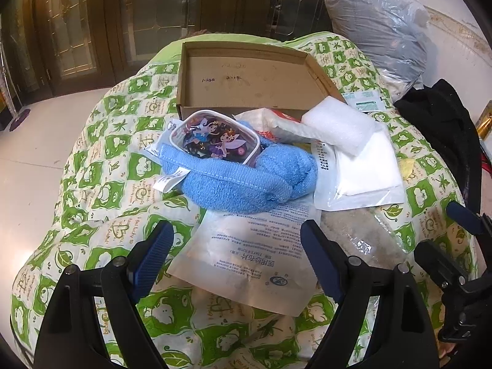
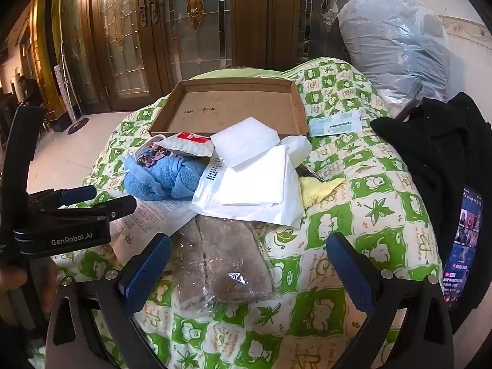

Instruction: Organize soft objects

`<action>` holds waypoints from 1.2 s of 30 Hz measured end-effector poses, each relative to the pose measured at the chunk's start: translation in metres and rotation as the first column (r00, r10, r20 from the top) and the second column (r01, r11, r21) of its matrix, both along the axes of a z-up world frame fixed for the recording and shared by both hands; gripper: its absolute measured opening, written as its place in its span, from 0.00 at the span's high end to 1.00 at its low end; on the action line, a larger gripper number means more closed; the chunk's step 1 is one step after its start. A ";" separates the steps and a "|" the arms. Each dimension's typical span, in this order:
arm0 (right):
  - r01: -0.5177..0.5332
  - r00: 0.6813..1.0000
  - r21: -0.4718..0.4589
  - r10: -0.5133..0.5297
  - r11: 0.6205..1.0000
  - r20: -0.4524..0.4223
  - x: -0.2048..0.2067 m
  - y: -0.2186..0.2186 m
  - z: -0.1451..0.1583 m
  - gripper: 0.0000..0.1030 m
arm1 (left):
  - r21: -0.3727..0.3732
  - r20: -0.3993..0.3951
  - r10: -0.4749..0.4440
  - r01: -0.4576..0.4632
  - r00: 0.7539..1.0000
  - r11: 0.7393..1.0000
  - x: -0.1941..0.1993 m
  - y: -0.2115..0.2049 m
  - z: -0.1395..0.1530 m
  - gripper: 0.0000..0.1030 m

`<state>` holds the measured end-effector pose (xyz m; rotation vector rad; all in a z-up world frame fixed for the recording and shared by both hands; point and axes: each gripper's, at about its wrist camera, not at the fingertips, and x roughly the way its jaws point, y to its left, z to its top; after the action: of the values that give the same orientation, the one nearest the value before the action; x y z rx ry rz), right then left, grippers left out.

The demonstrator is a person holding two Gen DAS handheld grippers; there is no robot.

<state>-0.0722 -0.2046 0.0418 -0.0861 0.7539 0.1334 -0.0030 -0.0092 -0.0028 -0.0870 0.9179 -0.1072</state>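
A pile of soft things lies on a green-and-white quilt [image 1: 101,160] in front of an empty cardboard box [image 1: 246,77]: a blue towel [image 1: 243,181], a cartoon pouch [image 1: 212,136] on top of it, a white foam pad [image 1: 338,124], a clear bag of white cloth [image 1: 359,175], a printed gauze packet [image 1: 249,258] and a bagged brown fabric [image 2: 221,264]. My left gripper [image 1: 236,255] is open above the gauze packet. My right gripper [image 2: 249,264] is open above the bagged brown fabric. Both are empty.
A black garment [image 2: 436,160] and a lit phone [image 2: 464,243] lie at the right. A big plastic bag of grey stuff [image 2: 396,46] stands behind them. A yellow cloth [image 2: 319,190] peeks from under the white bag. Wooden glass doors stand beyond the bed.
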 end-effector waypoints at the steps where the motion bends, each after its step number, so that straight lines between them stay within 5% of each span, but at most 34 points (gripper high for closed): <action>1: 0.000 1.000 0.000 0.000 1.000 0.000 0.000 0.000 0.000 0.00 | 0.000 0.002 -0.001 0.001 1.000 1.000 0.000 0.000 0.000 0.18; 36: 0.005 1.000 0.008 -0.005 1.000 -0.008 0.000 -0.001 -0.003 0.00 | -0.005 0.011 0.002 -0.001 1.000 1.000 0.001 0.003 0.006 0.18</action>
<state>-0.0720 -0.2056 0.0391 -0.0757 0.7615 0.1325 -0.0019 -0.0059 0.0029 -0.0918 0.9068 -0.1086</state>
